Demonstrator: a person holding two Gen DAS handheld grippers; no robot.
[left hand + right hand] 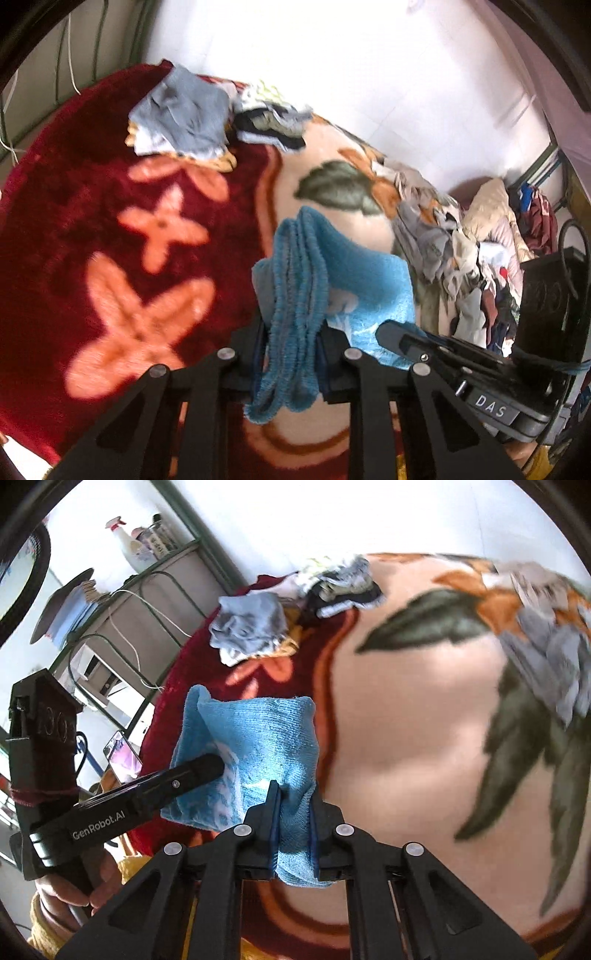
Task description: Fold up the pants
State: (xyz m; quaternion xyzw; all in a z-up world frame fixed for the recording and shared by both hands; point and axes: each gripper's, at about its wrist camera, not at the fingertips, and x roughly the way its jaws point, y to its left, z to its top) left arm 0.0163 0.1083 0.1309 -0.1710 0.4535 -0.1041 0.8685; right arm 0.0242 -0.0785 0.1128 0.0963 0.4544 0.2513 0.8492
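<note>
Small blue fleece pants (pixel 369 288) hang folded in the air above a floral blanket (pixel 110 206). My left gripper (pixel 291 332) is shut on their bunched ribbed edge, which droops between the fingers. My right gripper (pixel 293 812) is shut on the other end of the blue pants (pixel 266 731). The right gripper's body shows in the left wrist view (pixel 461 365), and the left gripper's body shows in the right wrist view (pixel 147 797) pressing into the cloth from the left. The two grippers are close together.
A grey-blue folded garment (pixel 184 114) and a small stack of folded clothes (pixel 273 122) lie at the blanket's far side. A heap of loose clothes (pixel 461 266) lies to the right. A green metal bed frame (pixel 122 627) and a shelf with bottles (pixel 144 542) stand left.
</note>
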